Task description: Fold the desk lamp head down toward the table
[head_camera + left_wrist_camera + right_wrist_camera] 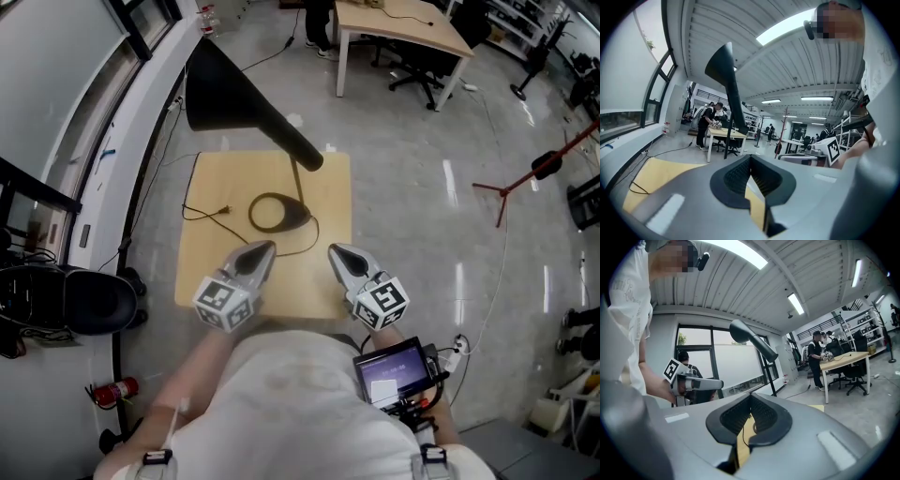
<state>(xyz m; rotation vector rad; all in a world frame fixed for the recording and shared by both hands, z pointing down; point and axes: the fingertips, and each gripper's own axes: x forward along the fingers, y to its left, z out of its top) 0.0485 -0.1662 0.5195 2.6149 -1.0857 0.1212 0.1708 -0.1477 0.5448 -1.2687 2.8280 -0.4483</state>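
A black desk lamp stands on a small wooden table (pixel 206 272). Its cone head (pixel 220 89) is raised high and reaches toward the window at the upper left; its round base (pixel 278 212) rests mid-table with a black cord (pixel 208 212) trailing left. The head (pixel 723 70) rises above the left gripper's jaws, and in the right gripper view the head (pixel 752 339) sits atop its stem. My left gripper (pixel 264 249) and right gripper (pixel 335 251) hover side by side over the table's near edge, both shut and empty, short of the base.
Beyond the table stand a wooden desk (pixel 398 28) and office chairs. A black chair (pixel 84 300) and a red extinguisher (pixel 117 389) are at the left by the window wall. A tripod stand (pixel 525 183) is at the right. People work at a far desk (pixel 724 133).
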